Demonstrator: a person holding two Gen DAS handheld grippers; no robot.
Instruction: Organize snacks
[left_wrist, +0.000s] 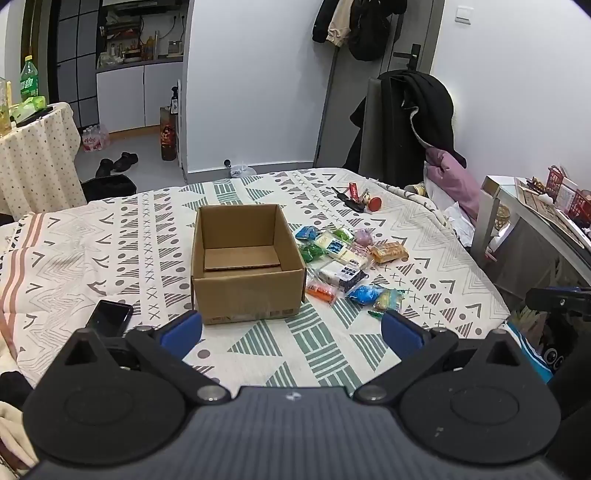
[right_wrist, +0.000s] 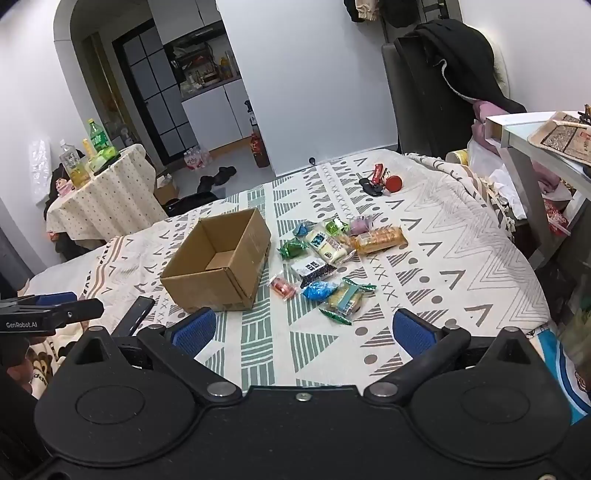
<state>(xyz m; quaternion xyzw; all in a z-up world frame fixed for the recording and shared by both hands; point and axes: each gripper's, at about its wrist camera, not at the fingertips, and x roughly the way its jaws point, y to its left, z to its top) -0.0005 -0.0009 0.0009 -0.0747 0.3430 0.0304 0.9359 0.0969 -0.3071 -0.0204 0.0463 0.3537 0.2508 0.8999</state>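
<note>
cardboard box (left_wrist: 247, 269) sits empty; snack packets (left_wrist: 343, 262) lie beside it.

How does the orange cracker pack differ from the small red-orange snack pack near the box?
The orange cracker pack is the longer one and lies at the far right of the pile; the red-orange snack pack is shorter and lies near the cardboard box. The cracker pack shows a row of tan biscuits through its wrap; the red-orange one shows red pieces. Both lie flat on the bedspread, outside the box, ungrasped.
</note>
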